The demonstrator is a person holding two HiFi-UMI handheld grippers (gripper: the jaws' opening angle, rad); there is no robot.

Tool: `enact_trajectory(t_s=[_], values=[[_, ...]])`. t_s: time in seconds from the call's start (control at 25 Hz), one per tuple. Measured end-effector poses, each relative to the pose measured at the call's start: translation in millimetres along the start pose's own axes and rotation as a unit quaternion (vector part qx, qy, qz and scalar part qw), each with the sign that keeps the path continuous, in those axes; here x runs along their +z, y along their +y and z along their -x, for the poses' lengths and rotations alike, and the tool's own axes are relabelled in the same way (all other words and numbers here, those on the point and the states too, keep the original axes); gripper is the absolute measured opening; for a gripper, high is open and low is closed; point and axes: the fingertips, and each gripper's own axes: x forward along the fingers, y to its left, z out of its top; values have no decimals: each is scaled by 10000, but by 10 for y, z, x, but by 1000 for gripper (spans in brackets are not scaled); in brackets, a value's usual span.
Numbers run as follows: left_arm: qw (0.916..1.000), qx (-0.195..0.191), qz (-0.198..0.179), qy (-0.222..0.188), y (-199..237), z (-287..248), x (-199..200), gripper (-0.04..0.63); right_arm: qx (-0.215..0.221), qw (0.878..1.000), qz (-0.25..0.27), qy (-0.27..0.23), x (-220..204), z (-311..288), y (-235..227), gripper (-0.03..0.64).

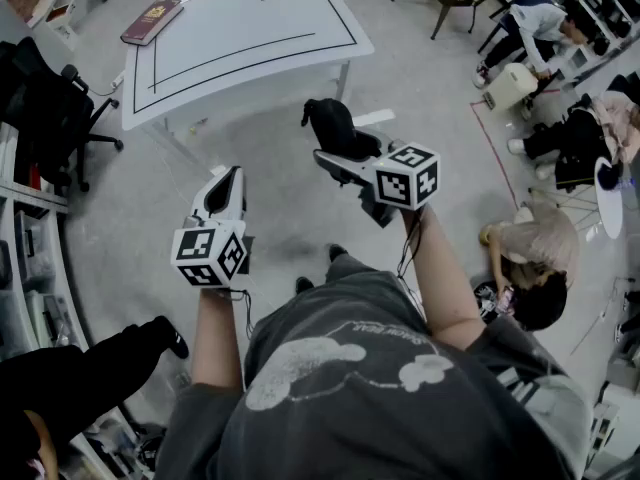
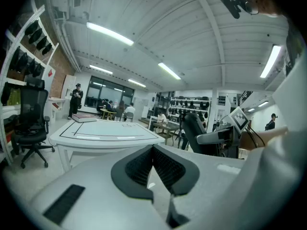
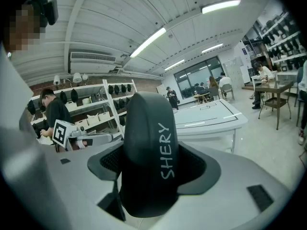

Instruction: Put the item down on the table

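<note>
A black oblong case (image 1: 329, 122) printed "SHERY" (image 3: 148, 157) stands upright between the jaws of my right gripper (image 1: 340, 153), which is shut on it and held in the air above the floor. The white table (image 1: 240, 38) with black lines lies farther ahead, apart from the case; it also shows in the left gripper view (image 2: 105, 133) and the right gripper view (image 3: 211, 116). My left gripper (image 1: 226, 190) hangs lower left, its ribbed pads (image 2: 165, 164) together with nothing between them.
A maroon book (image 1: 152, 21) lies on the table's far left corner. A black office chair (image 1: 50, 118) and shelves stand at the left. Several people sit or crouch on the floor at the right (image 1: 535, 258). A dark-clothed leg (image 1: 110, 363) reaches in at lower left.
</note>
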Motion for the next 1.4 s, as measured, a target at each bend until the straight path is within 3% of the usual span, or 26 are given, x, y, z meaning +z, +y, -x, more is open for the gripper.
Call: enact_trajectory(t_s=[0.68,1.08,1.4], values=[[9999,67,117,-13,191,389,-118,2,-121,9999,-87,-77,-53,45,244,327],[9997,210,102,53,391,234,-80,2,-239,9991,-278,-230,56,-154,-121,328],[9988,439,133,142,718,-396,17,2,-45,9994,-311,-133,320,-669,-692,327]])
